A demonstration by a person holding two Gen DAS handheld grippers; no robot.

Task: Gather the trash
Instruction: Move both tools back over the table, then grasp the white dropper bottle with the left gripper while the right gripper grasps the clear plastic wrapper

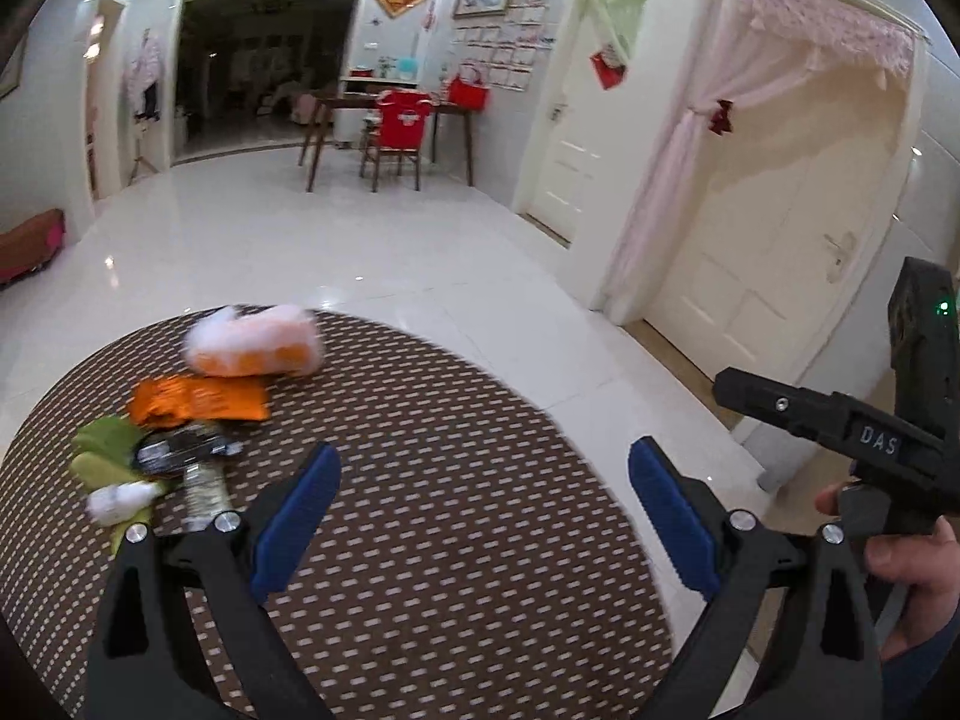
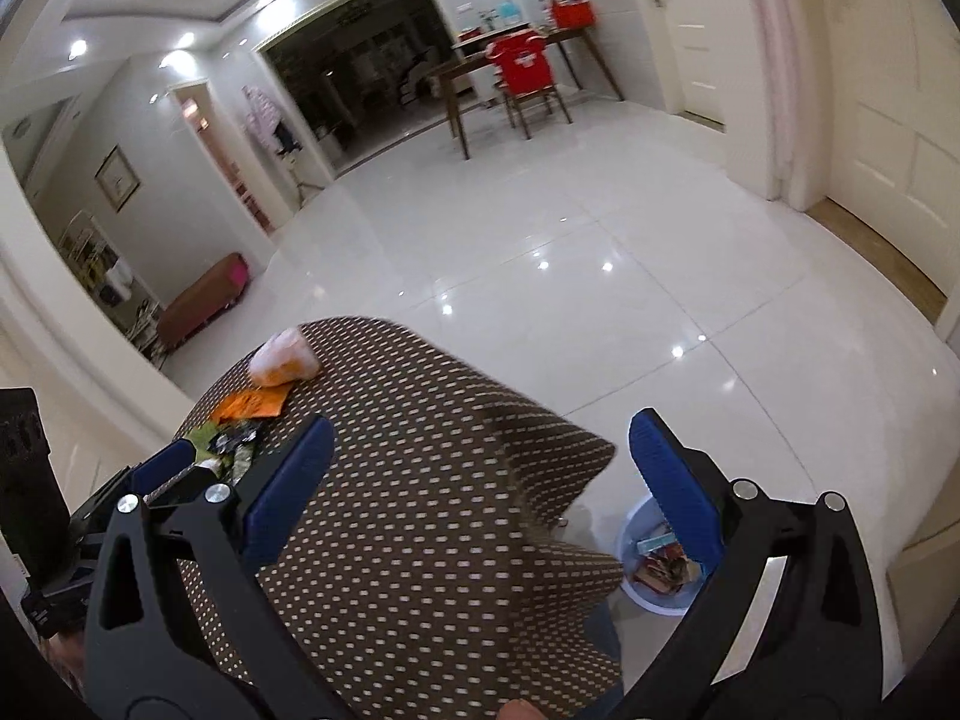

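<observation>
1. Nearest in each wrist view are the tools themselves. The left gripper point(image 1: 483, 480) has its blue pads spread wide over the patterned tablecloth point(image 1: 450, 540) with nothing between them. The right gripper point(image 2: 480, 456) is equally wide apart and empty, hanging above the near right edge of the table.

2. Low on the floor to the right of the table, the right wrist view shows a pale blue bin point(image 2: 636, 540) that already has several wrappers in it. That suggests part of the collecting is done, though what exactly lies inside is too small to tell.

3. On the left side of the table a cluster of trash remains: a crumpled white tissue point(image 1: 117, 501), a green wrapper point(image 1: 105, 450), a dark foil wrapper point(image 1: 180, 450) and a silvery packet point(image 1: 207, 489), all touching or overlapping.

4. Just beyond them lies a flat orange wrapper point(image 1: 201, 399).

5. Farthest, near the table's far edge, sits an orange-and-white plastic bag point(image 1: 252, 348), blurred in the left view.

6. Judged from this, the task is partway along: at least six pieces are left on the table, and neither gripper has hold of any of them yet. The cluster nearest the left gripper looks like the easiest next pick.
</observation>
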